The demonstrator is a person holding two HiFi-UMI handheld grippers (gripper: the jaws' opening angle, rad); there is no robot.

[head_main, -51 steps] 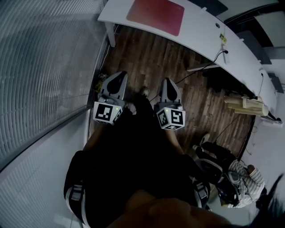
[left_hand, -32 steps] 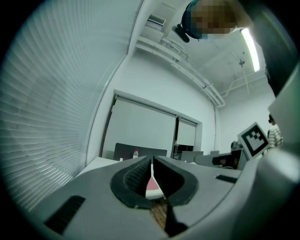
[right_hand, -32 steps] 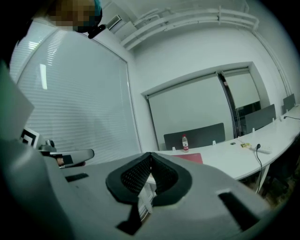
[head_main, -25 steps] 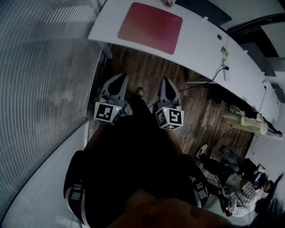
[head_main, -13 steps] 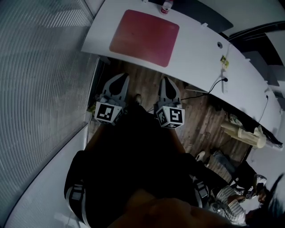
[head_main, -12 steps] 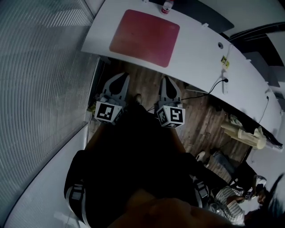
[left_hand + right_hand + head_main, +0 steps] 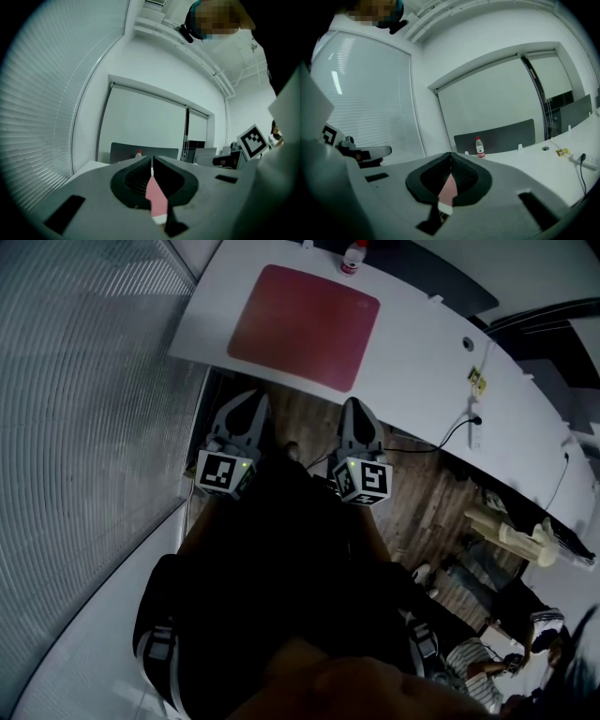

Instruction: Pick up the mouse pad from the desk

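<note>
Head view, change: the desk [image 7: 427,367] and the mouse pad [image 7: 305,326] are brought nearer than a second ago. The tips of the left gripper [image 7: 249,396] and the right gripper [image 7: 354,405], then well short of the desk's near edge, are now seen just at it.
Head view, jaws: both pairs are held together, with nothing clamped.
Head view, surroundings: a bottle [image 7: 352,256] and a dark panel [image 7: 441,276] are found beyond the pad. A cable [image 7: 441,441] is hung from the desk to the right of the right gripper, and blinds [image 7: 84,381] are seen left of the left gripper.
Head view, pad: it is laid flat ahead of both grippers, its long side run along the desk's near edge, crosswise to the jaws.
Left gripper view: the jaws are pressed together on nothing. The pink pad [image 7: 156,201] is glimpsed ahead through the gap beneath the tips, and the bottle [image 7: 138,153] lies beyond.
Right gripper view: the jaws are likewise closed and empty. The pad [image 7: 447,190] is seen beneath the tips, and the bottle [image 7: 478,146] stands farther on.
</note>
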